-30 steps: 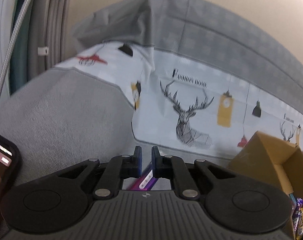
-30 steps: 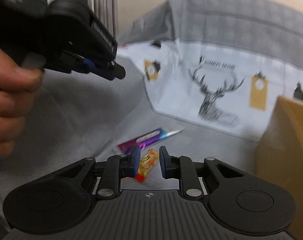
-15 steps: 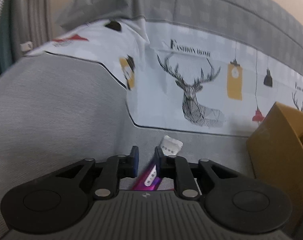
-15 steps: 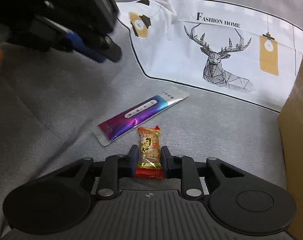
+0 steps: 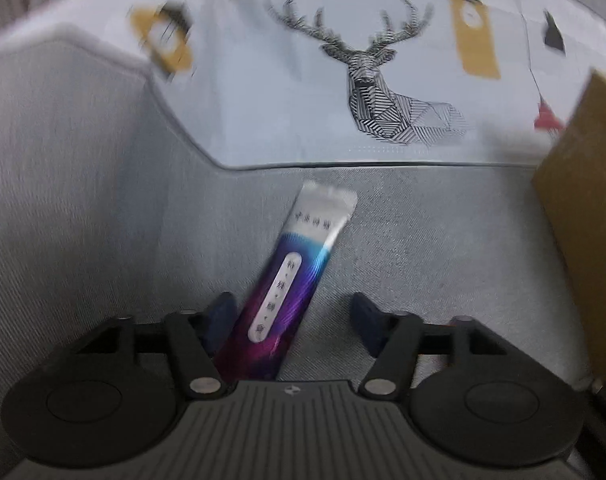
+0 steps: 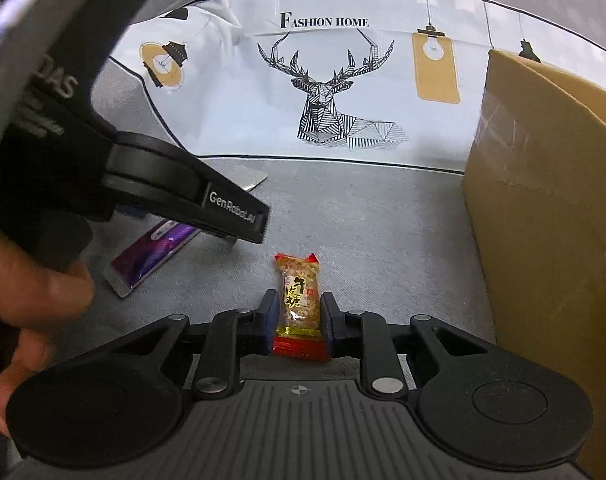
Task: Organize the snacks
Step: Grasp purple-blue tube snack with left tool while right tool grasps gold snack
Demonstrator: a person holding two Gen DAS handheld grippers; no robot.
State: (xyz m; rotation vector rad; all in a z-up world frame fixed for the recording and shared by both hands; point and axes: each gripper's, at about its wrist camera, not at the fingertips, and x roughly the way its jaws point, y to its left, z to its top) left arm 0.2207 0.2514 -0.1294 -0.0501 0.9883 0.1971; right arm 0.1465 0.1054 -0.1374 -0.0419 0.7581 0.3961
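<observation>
A long purple and silver stick packet (image 5: 287, 288) lies on the grey cushion, its near end between the wide-open fingers of my left gripper (image 5: 293, 312). The packet also shows in the right wrist view (image 6: 155, 252), partly hidden under the left gripper's body (image 6: 151, 176). My right gripper (image 6: 297, 312) has its blue-padded fingers closed against the sides of a small red and gold nougat candy (image 6: 300, 308), which rests on the cushion.
A brown cardboard box (image 6: 543, 208) stands to the right, and also shows in the left wrist view (image 5: 583, 232). A white cloth with a deer print (image 6: 335, 100) lies behind the snacks. The person's hand (image 6: 31, 300) holds the left gripper at the left.
My left gripper has lowered over the purple packet and opened wide. My right gripper has dropped to the nougat candy and closed on its sides.
</observation>
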